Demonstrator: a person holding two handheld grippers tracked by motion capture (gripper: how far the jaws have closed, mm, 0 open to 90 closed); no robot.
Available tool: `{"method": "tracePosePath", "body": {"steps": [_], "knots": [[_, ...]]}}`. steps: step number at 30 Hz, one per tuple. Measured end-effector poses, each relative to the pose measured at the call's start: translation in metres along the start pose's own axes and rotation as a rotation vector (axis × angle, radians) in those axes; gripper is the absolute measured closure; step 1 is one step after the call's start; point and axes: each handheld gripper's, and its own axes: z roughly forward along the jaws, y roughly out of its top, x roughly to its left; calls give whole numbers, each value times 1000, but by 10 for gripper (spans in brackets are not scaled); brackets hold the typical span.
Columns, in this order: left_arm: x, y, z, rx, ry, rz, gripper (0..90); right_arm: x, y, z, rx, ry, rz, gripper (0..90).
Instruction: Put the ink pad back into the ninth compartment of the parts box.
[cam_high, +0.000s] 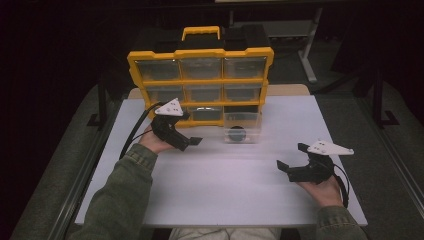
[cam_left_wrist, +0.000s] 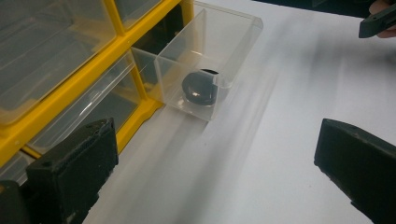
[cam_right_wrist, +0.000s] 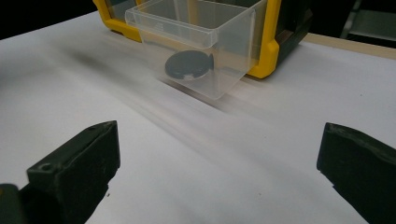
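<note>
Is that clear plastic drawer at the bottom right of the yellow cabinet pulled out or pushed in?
Pulled out. The clear plastic drawer juts forward from the yellow cabinet, with a round black object inside.

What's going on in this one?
A person sits at a white table with a gripper in each hand, facing a yellow organiser of clear drawers. The bottom right drawer is pulled out onto the table, with a dark round object inside. The left gripper hovers close beside that drawer and the right gripper sits farther back. Both have jaws apart and hold nothing.
</note>
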Motion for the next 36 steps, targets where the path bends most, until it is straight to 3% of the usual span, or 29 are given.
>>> {"method": "tracePosePath", "body": {"steps": [17,26,36], "knots": [[1,-33,-20,-62,42,-52,0,1,0,0,1,2,-3,0],[0,-50,-24,-72,63,-74,0,1,1,0,-2,4,-3,0],[-4,-75,-40,-152,121,-134,0,1,1,-1,-10,8,-2,0]]}}
